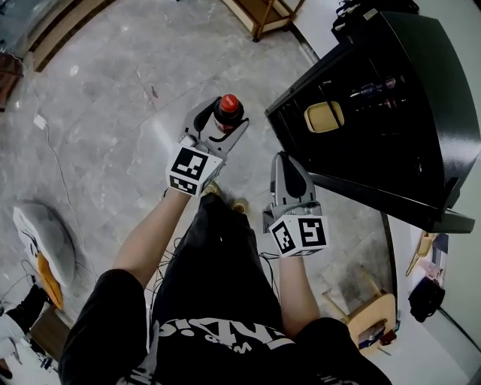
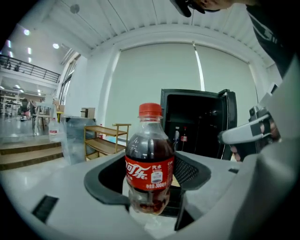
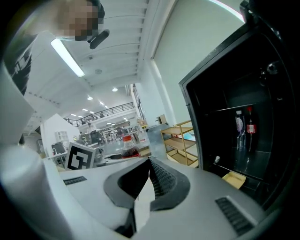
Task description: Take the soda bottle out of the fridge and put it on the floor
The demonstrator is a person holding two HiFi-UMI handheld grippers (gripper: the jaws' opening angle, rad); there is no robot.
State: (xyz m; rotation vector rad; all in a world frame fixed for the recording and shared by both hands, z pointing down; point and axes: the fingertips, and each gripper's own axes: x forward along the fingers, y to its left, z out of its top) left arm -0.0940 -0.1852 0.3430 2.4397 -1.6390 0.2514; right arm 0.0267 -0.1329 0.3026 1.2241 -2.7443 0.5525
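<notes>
The soda bottle (image 1: 228, 111), with a red cap, a red label and dark cola, stands upright between the fingers of my left gripper (image 1: 224, 124), which is shut on it. In the left gripper view the bottle (image 2: 150, 164) fills the middle, with a dark pad (image 2: 190, 171) against its right side. The black fridge (image 1: 391, 105) stands open at the right, apart from the bottle. My right gripper (image 1: 285, 158) is shut and empty just in front of the fridge's lower edge. In the right gripper view, its tips (image 3: 150, 162) meet and the bottle (image 3: 127, 146) shows at the far left.
Inside the fridge (image 3: 243, 126) are two bottles (image 3: 250, 123) on a shelf and a yellow tray (image 1: 325, 116). A wooden rack (image 1: 264, 15) stands beyond the grey marble floor (image 1: 113, 105). A wooden stool (image 1: 372, 316) is at lower right. A white object (image 1: 41, 233) lies at left.
</notes>
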